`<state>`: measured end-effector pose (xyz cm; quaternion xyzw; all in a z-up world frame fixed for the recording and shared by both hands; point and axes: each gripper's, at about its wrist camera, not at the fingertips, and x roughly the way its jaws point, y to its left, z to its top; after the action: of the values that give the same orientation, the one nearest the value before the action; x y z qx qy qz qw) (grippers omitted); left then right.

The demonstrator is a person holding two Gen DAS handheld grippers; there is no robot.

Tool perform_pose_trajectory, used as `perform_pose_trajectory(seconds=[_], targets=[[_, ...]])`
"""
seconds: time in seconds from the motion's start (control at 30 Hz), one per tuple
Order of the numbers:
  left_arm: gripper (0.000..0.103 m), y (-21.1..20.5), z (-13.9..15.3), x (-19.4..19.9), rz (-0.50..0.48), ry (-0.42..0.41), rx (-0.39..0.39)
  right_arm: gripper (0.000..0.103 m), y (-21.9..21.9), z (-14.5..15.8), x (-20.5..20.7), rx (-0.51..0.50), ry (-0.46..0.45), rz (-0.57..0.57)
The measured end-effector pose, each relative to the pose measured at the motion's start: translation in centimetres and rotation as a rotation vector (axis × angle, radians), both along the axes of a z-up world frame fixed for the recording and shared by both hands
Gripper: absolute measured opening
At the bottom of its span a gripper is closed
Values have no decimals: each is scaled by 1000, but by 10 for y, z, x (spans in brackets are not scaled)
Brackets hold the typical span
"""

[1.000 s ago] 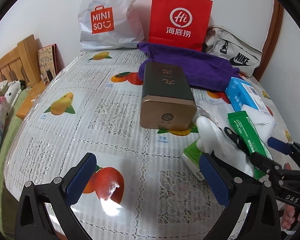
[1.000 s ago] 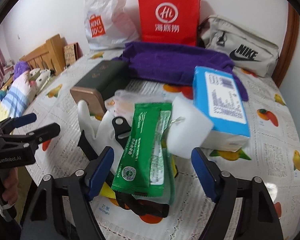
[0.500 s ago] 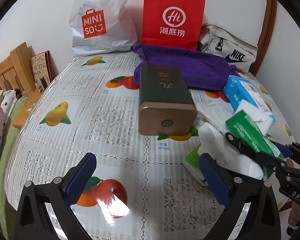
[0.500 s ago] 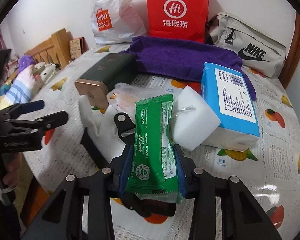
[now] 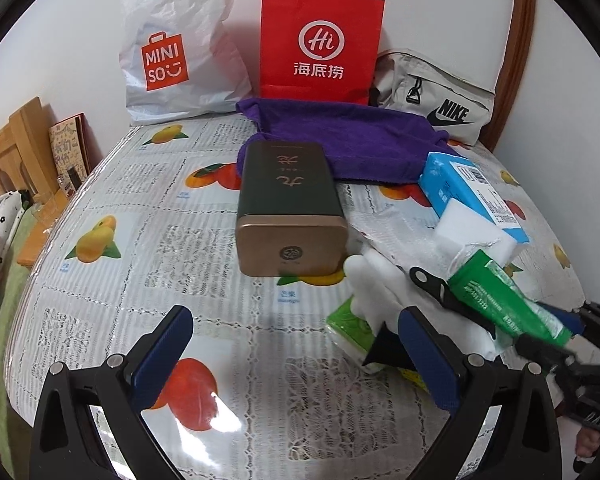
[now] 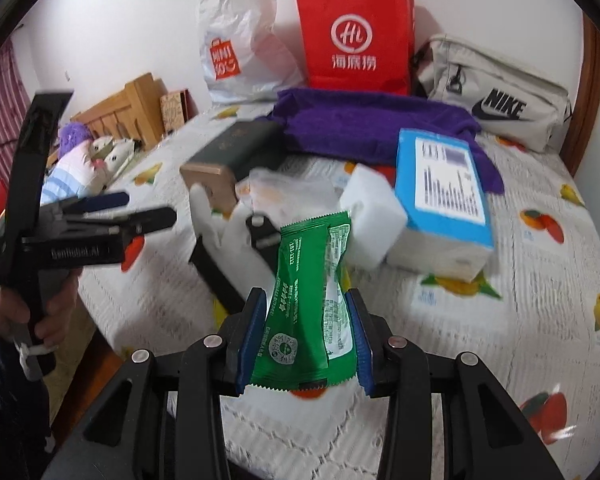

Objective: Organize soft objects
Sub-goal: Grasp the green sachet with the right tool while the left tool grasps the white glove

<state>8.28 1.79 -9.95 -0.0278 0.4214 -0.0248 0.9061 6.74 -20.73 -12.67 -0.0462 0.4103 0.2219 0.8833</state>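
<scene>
Two bags lean on the far wall behind the fruit-print tablecloth (image 5: 112,264): a white MINISO plastic bag (image 5: 180,48) and a red paper bag (image 5: 320,44), with a grey Nike pouch (image 5: 436,100) beside them. A purple towel (image 5: 348,140) lies spread in front. Nearer sit a dark tea tin (image 5: 288,208) on its side, a blue tissue pack (image 6: 444,196) and a white sponge block (image 6: 372,216) touching it. A white glove (image 6: 216,228) lies by the tin. The green wet-wipe packet (image 6: 312,300) is lifted clear of the pile, its sides pinched between the pads of the right gripper (image 6: 306,336), whose jaws have just closed on it. The left gripper (image 5: 296,356) hangs wide apart over bare cloth, holding nothing.
</scene>
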Motion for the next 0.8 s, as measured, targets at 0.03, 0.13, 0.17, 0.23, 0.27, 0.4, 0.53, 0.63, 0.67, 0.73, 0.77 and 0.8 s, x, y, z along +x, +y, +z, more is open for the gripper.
perform_pose_trajectory(seconds=[0.03, 0.13, 0.17, 0.23, 0.27, 0.4, 0.53, 0.63, 0.67, 0.73, 0.77, 0.8], targets=[[103, -1, 0, 0, 1, 0, 0, 44, 1, -3, 1, -15, -3, 6], [103, -1, 0, 0, 1, 2, 5, 52, 10, -10, 8, -44, 5, 25], [103, -1, 0, 0, 3, 6, 8, 57, 12, -11, 10, -52, 4, 27], [103, -2, -1, 1, 4, 11, 10, 61, 17, -14, 16, -72, -10, 27], [103, -1, -1, 1, 7, 14, 12, 61, 19, -15, 19, -74, -10, 28], [103, 0, -3, 3, 6, 17, 4, 39, 23, -20, 27, -89, 4, 37], [103, -3, -6, 6, -18, 8, -30, 39, 13, -14, 22, -24, -9, 34], [98, -10, -10, 10, -50, 11, -60, 39, 5, -6, 15, 7, -26, 34], [94, -14, -12, 13, -62, 13, -66, 39, 3, -4, 13, 9, -32, 29], [91, -22, -16, 16, -82, 17, -68, 39, -5, 0, 8, 21, -44, 13], [88, -26, -19, 18, -88, 22, -65, 39, -10, 1, 7, 30, -44, 4], [85, -30, -22, 20, -96, 29, -62, 39, -15, 2, 5, 36, -44, -4]])
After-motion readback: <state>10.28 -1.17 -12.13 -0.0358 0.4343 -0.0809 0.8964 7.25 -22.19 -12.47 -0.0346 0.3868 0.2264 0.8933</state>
